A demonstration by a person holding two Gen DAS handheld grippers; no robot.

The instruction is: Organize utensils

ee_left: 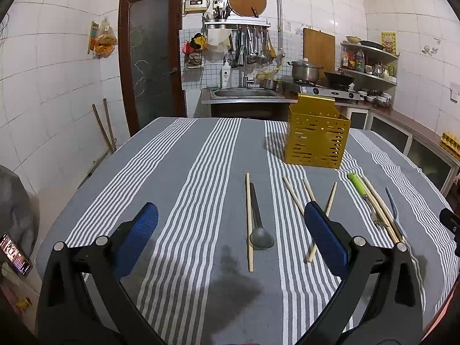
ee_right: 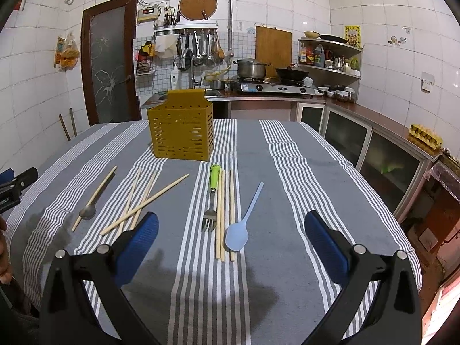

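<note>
Both grippers spread wide, holding and touching nothing. My left gripper (ee_left: 230,230) hovers above the grey spoon (ee_left: 260,231) and one chopstick (ee_left: 249,221). My right gripper (ee_right: 231,230) hangs over the blue spoon (ee_right: 238,234), fork (ee_right: 211,201), paired chopsticks (ee_right: 222,215). Yellow holder (ee_right: 181,132) stands upright at the far side, apart.

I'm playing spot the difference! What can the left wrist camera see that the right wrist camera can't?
Only the left wrist view shows a lit phone at its left edge, and the left tongs, open and empty.

Only the right wrist view shows the egg tray on the counter, and the right tongs, open and empty.

Both show the yellow holder, dark spoon, green-handled fork, blue spoon, and loose chopsticks on the striped cloth.
</note>
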